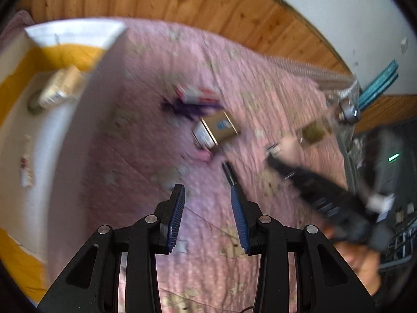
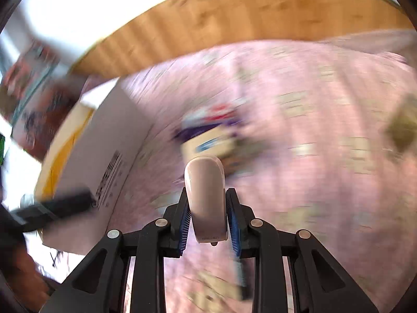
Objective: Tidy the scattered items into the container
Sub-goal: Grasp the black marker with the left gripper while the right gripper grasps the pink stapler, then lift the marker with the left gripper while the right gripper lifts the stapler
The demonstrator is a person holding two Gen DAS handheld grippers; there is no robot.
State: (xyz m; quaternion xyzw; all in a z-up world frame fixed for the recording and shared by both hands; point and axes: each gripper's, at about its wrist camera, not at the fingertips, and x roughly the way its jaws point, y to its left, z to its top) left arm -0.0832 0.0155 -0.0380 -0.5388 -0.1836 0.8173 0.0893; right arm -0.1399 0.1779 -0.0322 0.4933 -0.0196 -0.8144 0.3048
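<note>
1. Left wrist view shows a pink quilted blanket [image 1: 161, 83] with pale printed figures, soft and a little wrinkled, under everything.
2. At the left stands a white cardboard box [image 1: 86, 120] with yellow inner flaps; a pale packet [image 1: 61, 87] lies inside it.
3. A tan rectangular carton [image 1: 220, 127] lies on the blanket beyond the left gripper [image 1: 207, 191], well apart from it; the jaws are spread with nothing between them.
4. In the right wrist view, the right gripper [image 2: 207, 193] pinches a smooth, rounded beige stapler-like object [image 2: 206, 195] between its blue ribbed pads [image 2: 234, 224], pointing toward the blurred carton.
</note>
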